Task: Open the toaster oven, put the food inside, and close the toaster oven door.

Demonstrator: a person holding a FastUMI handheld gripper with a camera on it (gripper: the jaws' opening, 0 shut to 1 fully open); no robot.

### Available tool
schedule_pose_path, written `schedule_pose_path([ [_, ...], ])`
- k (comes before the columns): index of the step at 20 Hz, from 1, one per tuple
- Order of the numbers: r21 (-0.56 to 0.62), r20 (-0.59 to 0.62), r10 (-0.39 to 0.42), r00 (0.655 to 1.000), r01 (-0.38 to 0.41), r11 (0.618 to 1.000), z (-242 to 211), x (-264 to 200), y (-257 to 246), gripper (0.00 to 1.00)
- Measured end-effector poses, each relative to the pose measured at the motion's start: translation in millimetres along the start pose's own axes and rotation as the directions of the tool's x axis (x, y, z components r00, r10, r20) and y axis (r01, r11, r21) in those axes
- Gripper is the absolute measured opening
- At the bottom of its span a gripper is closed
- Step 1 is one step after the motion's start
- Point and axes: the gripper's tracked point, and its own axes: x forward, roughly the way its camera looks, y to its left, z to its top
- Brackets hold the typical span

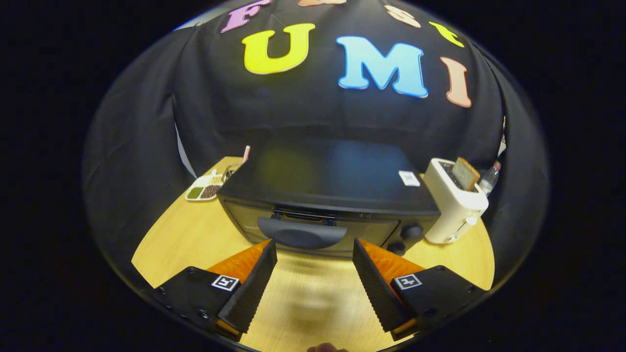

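A black toaster oven [332,186] stands on the wooden table [195,234] just ahead of my fingers. Its glass door is closed, with a dark curved handle [302,233] along the door's top edge. Two knobs [412,231] sit at the right of its front. My gripper [314,250] is open, its fingertips a little below and in front of the handle, spread about as wide as the handle. Nothing sits between the fingers, only bare table.
A white pop-up toaster [455,208] with a bread slice [465,173] in its slot stands right of the oven, a clear bottle [489,178] behind it. Left of the oven lie a white divided dish [203,188] of food and a small glass jar [231,172].
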Motion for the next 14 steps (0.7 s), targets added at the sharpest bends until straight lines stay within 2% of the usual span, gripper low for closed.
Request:
schedule_pose_path([
  [3,0.018,0.134,-0.026,0.991,0.023,1.0,50,-30,-17,0.99],
  [8,0.007,0.285,-0.099,0.953,0.101,0.995,96,-74,-65,0.99],
  [11,0.024,0.354,-0.167,0.92,0.17,0.985,96,-113,-104,1.0],
  [14,0.082,0.375,-0.214,0.902,0.198,0.977,79,-145,-128,1.0],
])
